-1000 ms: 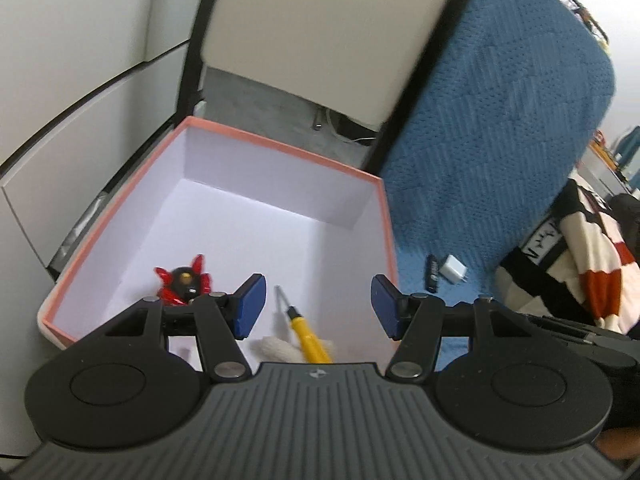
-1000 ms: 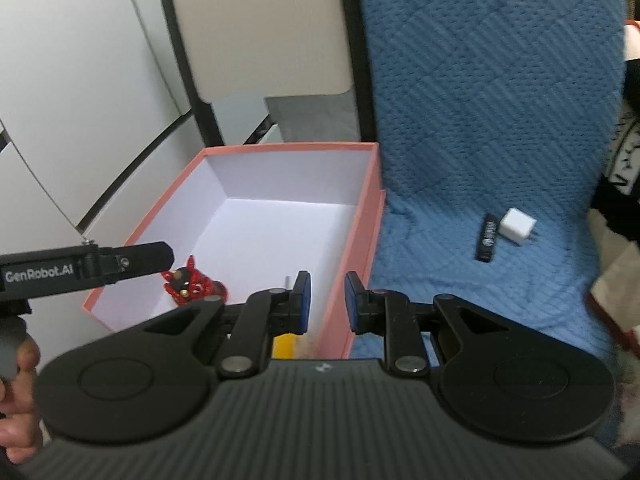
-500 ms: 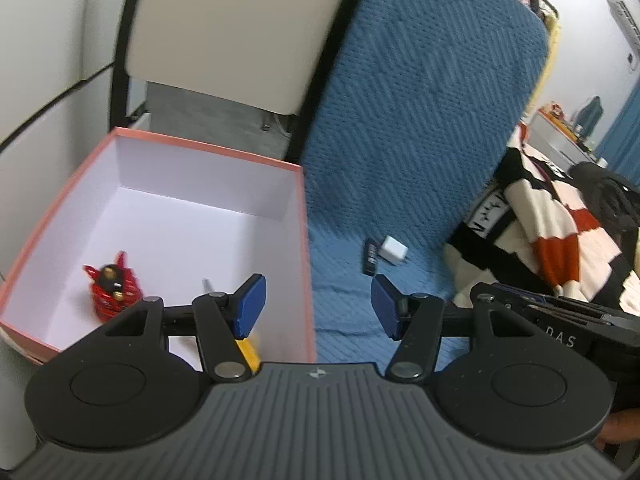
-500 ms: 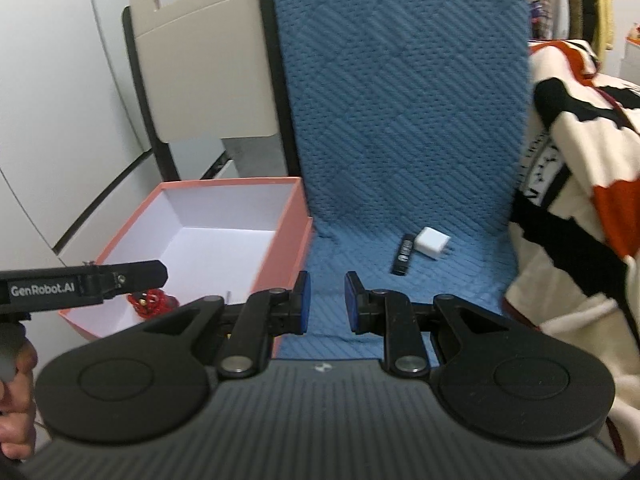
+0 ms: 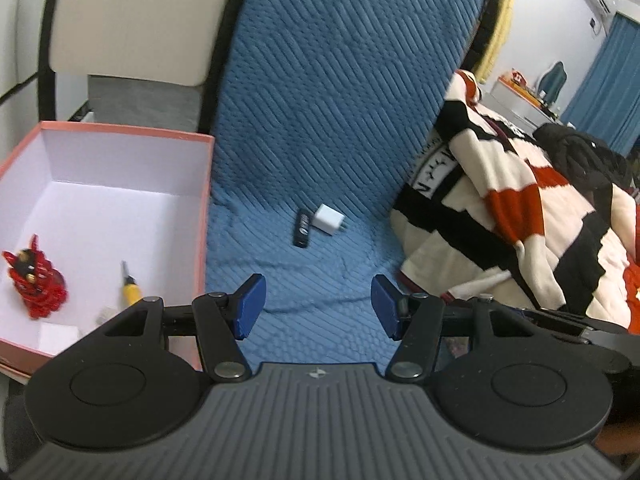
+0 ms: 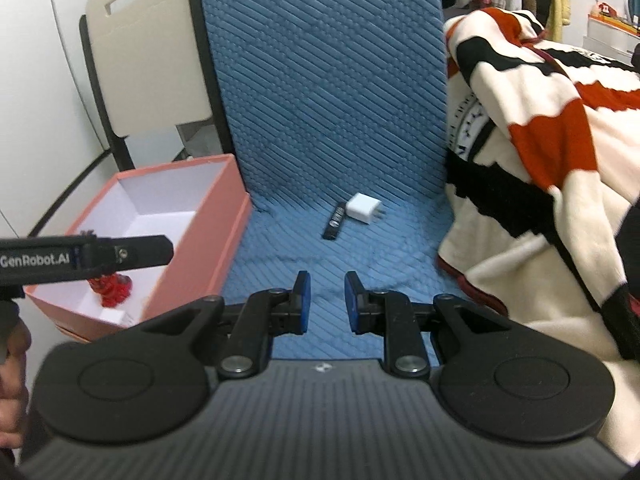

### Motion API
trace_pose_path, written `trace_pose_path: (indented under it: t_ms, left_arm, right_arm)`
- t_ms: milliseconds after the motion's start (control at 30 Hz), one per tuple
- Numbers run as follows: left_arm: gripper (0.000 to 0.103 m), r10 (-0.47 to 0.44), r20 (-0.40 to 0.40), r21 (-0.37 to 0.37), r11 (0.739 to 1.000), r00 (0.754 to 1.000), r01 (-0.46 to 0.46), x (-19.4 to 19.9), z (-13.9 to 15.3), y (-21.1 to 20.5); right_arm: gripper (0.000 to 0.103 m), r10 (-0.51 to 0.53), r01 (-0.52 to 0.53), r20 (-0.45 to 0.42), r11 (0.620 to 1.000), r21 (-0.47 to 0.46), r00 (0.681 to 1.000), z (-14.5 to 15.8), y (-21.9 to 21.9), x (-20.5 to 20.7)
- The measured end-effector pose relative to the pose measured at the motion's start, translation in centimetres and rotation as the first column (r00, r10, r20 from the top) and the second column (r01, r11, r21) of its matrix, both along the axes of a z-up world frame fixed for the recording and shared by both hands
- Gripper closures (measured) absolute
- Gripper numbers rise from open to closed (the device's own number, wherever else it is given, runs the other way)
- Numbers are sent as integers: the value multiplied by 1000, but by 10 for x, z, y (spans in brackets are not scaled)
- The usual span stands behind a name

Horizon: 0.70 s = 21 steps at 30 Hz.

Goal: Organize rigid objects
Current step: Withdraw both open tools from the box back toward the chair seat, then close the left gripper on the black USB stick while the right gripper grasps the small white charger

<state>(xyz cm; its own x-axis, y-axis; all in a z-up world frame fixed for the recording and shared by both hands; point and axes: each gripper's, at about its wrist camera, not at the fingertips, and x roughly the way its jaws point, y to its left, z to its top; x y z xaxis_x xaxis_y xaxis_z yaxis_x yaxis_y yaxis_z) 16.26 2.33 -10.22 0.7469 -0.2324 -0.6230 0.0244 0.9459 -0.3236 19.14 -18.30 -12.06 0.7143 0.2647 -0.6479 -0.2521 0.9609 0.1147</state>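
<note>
A pink box (image 5: 204, 216) (image 6: 208, 236) with a white inside stands at the left of a blue quilted cover. In it lie a red toy figure (image 5: 36, 280) (image 6: 110, 286) and a yellow-handled screwdriver (image 5: 130, 284). A white charger cube (image 5: 328, 219) (image 6: 363, 209) and a black stick-shaped object (image 5: 303, 228) (image 6: 335, 222) lie together on the blue cover, ahead of both grippers. My left gripper (image 5: 318, 306) is open and empty, to the right of the box. My right gripper (image 6: 327, 302) is empty, its jaws a narrow gap apart, above the cover short of the two objects.
A striped cream, black and red blanket (image 5: 520, 216) (image 6: 560, 152) is heaped at the right. The blue padded backrest (image 6: 320, 80) rises behind the objects. A beige chair back (image 5: 132, 20) and a white wall stand behind the box. The left gripper's body (image 6: 80, 256) reaches across the box.
Both grippers have swung right, away from over the box toward the blue cover. The charger cube and black stick now lie ahead near centre. Jaw openings are unchanged.
</note>
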Motion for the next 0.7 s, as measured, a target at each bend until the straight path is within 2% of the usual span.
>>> trace_pose_path:
  t_ms: [333,500,700]
  left_arm:
    - [39,-30,-34,26,999,999,31,23,-30,-37]
    - [39,-35,-35,42,998,999,37,50,-44,-44]
    - [39,-36,-44,49,998,998,38,80,-78,-50]
  right_arm:
    - [80,-37,37,-25,999,-5,999,-35,-34,-1]
    - [80,-69,69,-20,998,4,997,-41,-35,8]
    - [80,-99,99,-14,995,15,995,-46,-30,27]
